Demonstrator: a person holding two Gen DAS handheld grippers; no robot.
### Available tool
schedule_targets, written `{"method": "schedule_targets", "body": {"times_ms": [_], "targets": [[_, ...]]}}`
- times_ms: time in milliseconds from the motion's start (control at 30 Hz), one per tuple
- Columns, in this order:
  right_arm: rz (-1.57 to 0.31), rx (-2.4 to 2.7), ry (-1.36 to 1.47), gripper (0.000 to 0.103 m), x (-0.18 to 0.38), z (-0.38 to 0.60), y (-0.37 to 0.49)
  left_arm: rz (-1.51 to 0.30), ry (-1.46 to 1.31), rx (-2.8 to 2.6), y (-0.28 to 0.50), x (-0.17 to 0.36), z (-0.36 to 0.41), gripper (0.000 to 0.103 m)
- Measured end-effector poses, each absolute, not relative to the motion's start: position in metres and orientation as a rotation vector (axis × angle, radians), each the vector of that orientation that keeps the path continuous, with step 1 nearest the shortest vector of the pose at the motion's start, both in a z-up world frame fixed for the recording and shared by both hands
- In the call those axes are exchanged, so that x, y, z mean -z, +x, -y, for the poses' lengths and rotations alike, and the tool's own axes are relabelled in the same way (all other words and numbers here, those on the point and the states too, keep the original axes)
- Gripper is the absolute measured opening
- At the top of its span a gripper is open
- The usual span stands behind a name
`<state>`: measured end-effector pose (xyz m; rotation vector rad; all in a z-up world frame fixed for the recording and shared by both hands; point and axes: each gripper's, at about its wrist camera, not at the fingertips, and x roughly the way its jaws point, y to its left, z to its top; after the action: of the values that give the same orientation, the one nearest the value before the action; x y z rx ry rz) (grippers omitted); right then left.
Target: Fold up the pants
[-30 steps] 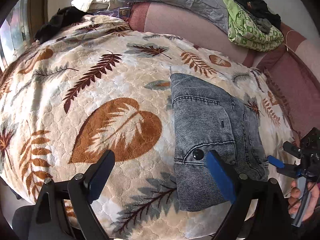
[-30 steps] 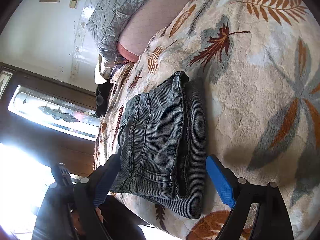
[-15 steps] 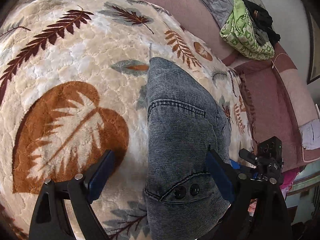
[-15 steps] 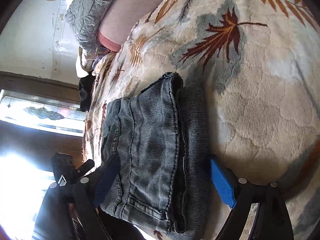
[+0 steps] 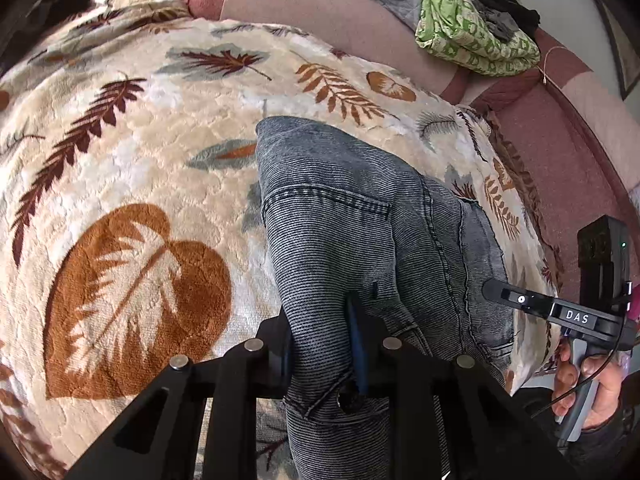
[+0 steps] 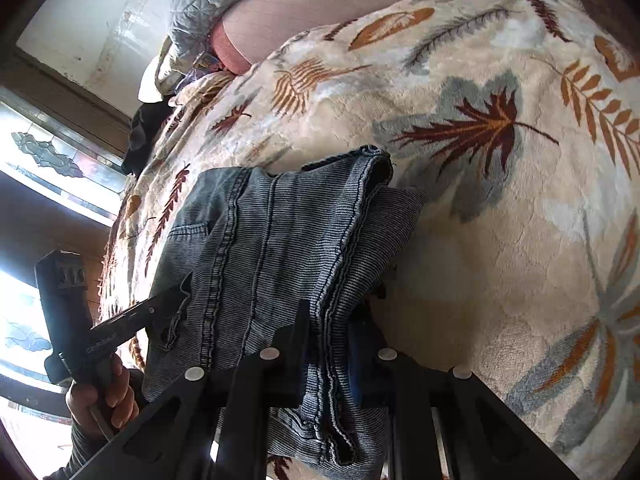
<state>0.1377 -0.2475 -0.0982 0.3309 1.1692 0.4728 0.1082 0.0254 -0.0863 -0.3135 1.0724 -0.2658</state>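
The folded grey-blue denim pants (image 5: 360, 220) lie on a leaf-patterned blanket (image 5: 132, 168) near its front edge. My left gripper (image 5: 320, 336) is shut on the pants' near left edge, by the waistband buttons. My right gripper (image 6: 328, 340) is shut on the stacked layers at the pants' (image 6: 280, 240) near right edge. In the left wrist view the right gripper (image 5: 560, 312) shows at the far right, held by a hand. In the right wrist view the left gripper (image 6: 120, 324) shows at the left against the denim.
A pink sofa back (image 5: 320, 4) runs behind the blanket, with a grey quilt and a green patterned cloth pile (image 5: 472, 32) on it. A dark garment (image 6: 144, 136) lies at the blanket's far end by a window (image 6: 48, 168).
Both grippers moved in onto the near end of the pants and closed on the fabric; they stood open a second ago.
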Motion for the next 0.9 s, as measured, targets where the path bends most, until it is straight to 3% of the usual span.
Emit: {"method": "schedule_targets", "body": {"times_ms": [300,433,733,833,900], "targets": [[-1.008,-0.514,0.222,0.014,0.025,0.228,0.145,-0.833,-0.203,0.219,0.099,0.015,-0.029,0.023],[-0.978,-0.511,0.168,0.014,0.009,0.216,0.166,-0.827,-0.216,0.201,0.116,0.01,-0.034,0.023],[-1.064,-0.453,0.208,0.014,0.08,0.217,0.196,-0.954,-0.193,0.161,0.153,0.079,-0.028,0.024],[-1.068,-0.425,0.22,0.02,0.097,0.223,0.194,-0.941,-0.183,0.116,0.147,0.086,-0.029,0.033],[-1.055,-0.393,0.23,0.054,0.089,0.231,0.188,-0.933,-0.152,0.075,0.138,0.079,-0.029,0.061]]}}
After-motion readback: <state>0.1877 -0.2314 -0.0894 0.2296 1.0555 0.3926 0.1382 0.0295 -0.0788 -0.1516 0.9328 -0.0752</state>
